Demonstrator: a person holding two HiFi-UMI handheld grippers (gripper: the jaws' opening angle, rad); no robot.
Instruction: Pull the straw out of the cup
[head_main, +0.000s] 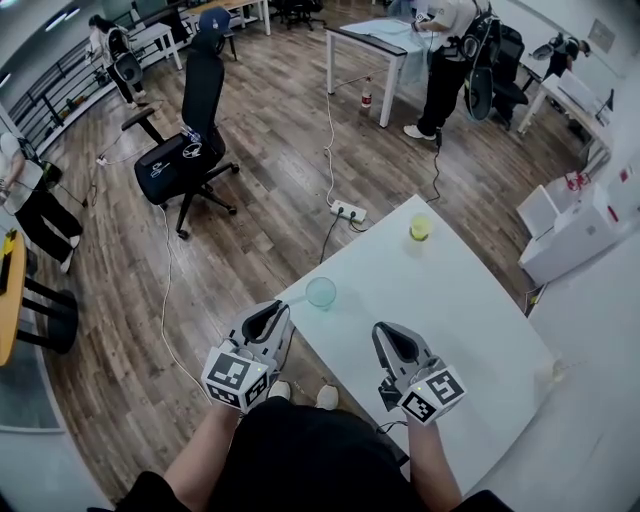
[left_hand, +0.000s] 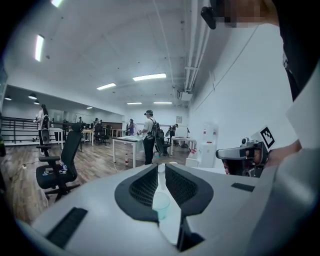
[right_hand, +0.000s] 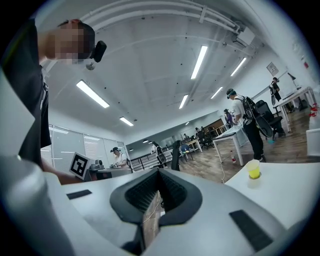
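Observation:
A clear teal cup (head_main: 320, 292) stands at the near left corner of the white table (head_main: 450, 310); I see no straw in it from any view. My left gripper (head_main: 272, 312) hovers just short of the cup, off the table's left edge. Its jaws stand a narrow gap apart with nothing between them, and the cup (left_hand: 161, 205) shows through that gap in the left gripper view. My right gripper (head_main: 386, 331) hangs over the table's near part, to the right of the cup. Its fingertips (right_hand: 165, 176) meet and hold nothing.
A yellow cup (head_main: 420, 228) sits at the table's far corner, also seen in the right gripper view (right_hand: 253, 169). A power strip (head_main: 348, 211) and cables lie on the wooden floor beyond. A black office chair (head_main: 190, 140) stands to the far left, and white boxes (head_main: 570, 235) to the right.

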